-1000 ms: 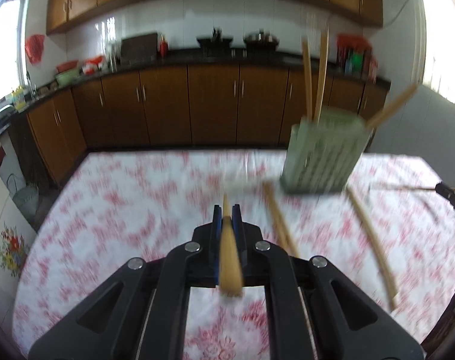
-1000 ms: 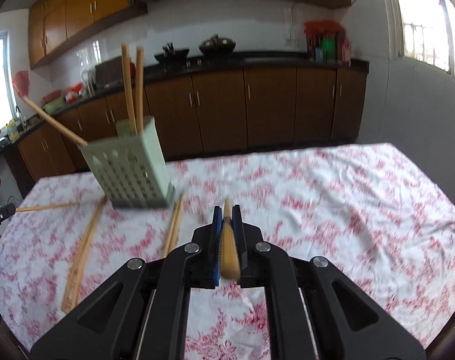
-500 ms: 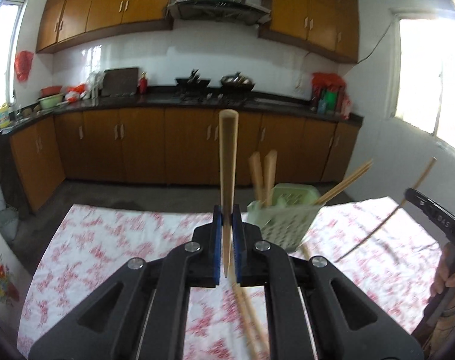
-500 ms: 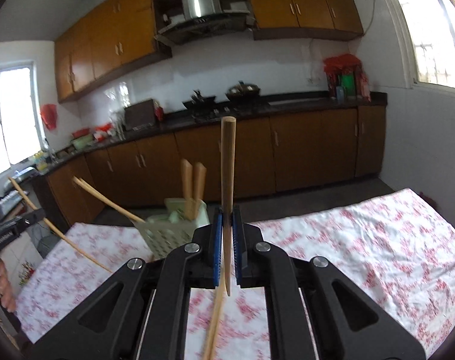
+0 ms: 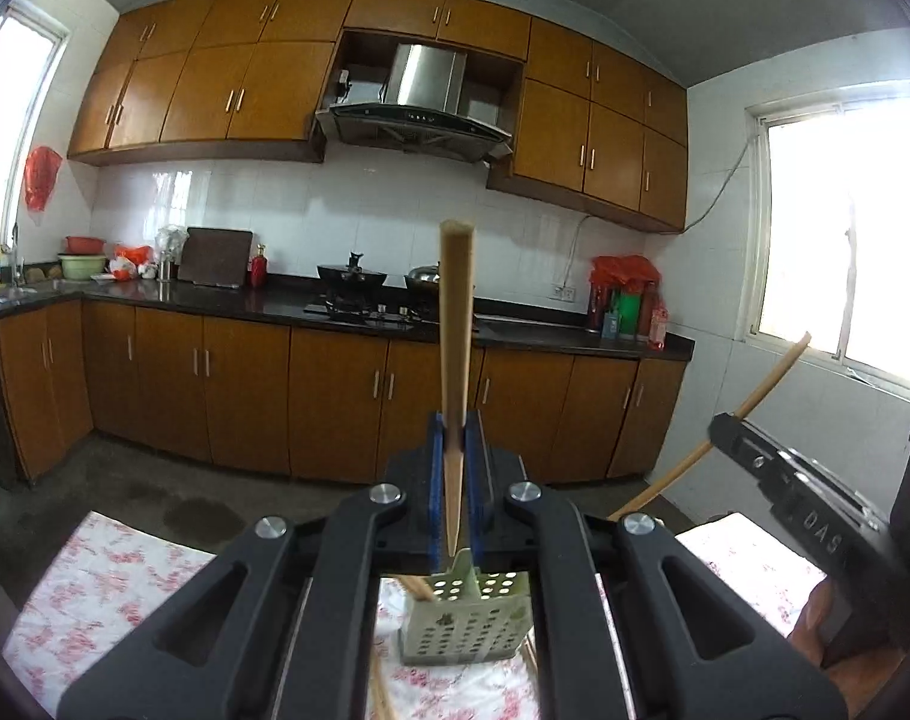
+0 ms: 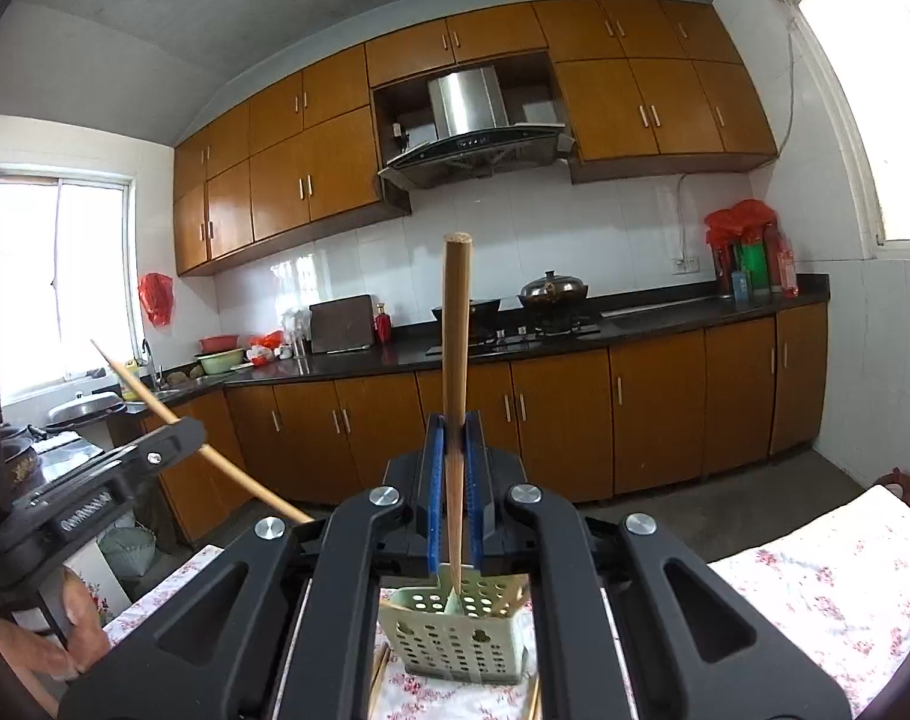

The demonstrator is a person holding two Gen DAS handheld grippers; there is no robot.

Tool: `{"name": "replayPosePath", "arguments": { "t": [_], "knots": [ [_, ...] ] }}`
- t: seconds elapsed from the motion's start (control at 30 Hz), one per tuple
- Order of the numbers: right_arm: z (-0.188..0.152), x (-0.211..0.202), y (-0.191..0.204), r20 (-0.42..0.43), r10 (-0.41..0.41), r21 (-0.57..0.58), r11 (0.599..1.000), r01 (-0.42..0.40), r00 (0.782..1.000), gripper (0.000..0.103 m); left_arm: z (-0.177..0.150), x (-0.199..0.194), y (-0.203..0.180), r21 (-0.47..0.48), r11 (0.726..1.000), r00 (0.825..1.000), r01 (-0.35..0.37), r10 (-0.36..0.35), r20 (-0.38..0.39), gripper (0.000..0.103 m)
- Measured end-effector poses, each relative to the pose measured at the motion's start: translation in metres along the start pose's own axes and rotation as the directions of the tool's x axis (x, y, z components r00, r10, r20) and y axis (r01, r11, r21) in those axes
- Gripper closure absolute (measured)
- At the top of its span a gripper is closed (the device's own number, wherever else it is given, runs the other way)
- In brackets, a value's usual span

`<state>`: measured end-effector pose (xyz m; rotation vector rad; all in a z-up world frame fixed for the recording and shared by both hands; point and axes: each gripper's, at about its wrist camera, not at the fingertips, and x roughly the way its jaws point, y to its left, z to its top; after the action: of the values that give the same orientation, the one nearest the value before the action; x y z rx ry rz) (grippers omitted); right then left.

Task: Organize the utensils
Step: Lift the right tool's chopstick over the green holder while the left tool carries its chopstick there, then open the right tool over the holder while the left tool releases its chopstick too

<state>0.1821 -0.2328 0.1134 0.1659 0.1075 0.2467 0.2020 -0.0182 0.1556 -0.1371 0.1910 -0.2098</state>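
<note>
— Nearest first: left tongs [image 5: 455,483] closed tight on one chopstick [image 5: 455,348], blue pads pinching it near the thin end, stick upright, tip hanging just above the green perforated holder [image 5: 464,630]. Same on the other side?

— Same. Right tongs [image 6: 454,489] clamped on a second chopstick [image 6: 455,360], upright too, tip apparently down at the rim of the holder [image 6: 455,636], maybe just inside the mouth; hard to tell contact.

— Holder standing on the floral worktop [image 5: 107,576], a little way in from the near edge. Already some sticks leaning inside, and loose ones lying flat on the cloth beside its base [image 6: 378,681].

— So: mid-task, at the insertion step. Both sticks carried over and aimed, not yet dropped.

— Next move, probably: lower straight down until each tip sits well inside the mouth, then ease the pads apart. Worth keeping the two sets of tongs from crowding each other over one small opening, and steering clear of the leaning sticks.

— Then back for the loose ones. Beyond the worktop, only floor, brown cabinets [image 5: 245,396] and the hob.
</note>
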Motion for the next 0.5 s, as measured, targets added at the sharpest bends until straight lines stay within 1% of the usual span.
{"name": "replayPosePath", "arguments": {
  "t": [0.07,0.2,0.27,0.33,0.37,0.43,0.5],
  "knots": [
    [-0.008,0.013,-0.001,-0.024,-0.009,-0.002,1.0,0.009,1.0,0.095,-0.009,0.019,-0.002,-0.003,1.0,1.0,0.009,-0.01,-0.025,0.095],
    [-0.03,0.033,-0.006,-0.096,-0.037,-0.008,0.999,0.036,0.995,0.095,-0.032,0.051,-0.001,0.012,1.0,0.995,-0.003,0.004,-0.095,0.095],
    [-0.036,0.037,-0.007,-0.126,-0.043,-0.012,0.999,0.042,0.991,0.095,-0.041,0.062,0.003,-0.004,1.0,0.991,-0.001,0.001,-0.13,0.094],
    [-0.04,0.036,-0.006,-0.143,-0.043,-0.019,0.999,0.041,0.989,0.095,-0.044,0.064,0.009,-0.023,1.0,0.991,0.006,-0.009,-0.133,0.091],
    [-0.04,0.034,-0.006,-0.149,-0.043,-0.028,0.999,0.039,0.988,0.094,-0.043,0.064,0.009,-0.023,1.0,0.991,0.009,-0.012,-0.131,0.087],
    [-0.037,0.03,-0.004,-0.146,-0.048,-0.036,0.998,0.043,0.988,0.088,-0.042,0.06,0.012,-0.017,1.0,0.993,0.006,-0.008,-0.119,0.082],
    [-0.034,0.023,-0.003,-0.138,-0.043,-0.032,0.999,0.039,0.989,0.085,-0.042,0.052,0.016,-0.021,1.0,0.994,0.011,-0.013,-0.107,0.079]
  ]
}}
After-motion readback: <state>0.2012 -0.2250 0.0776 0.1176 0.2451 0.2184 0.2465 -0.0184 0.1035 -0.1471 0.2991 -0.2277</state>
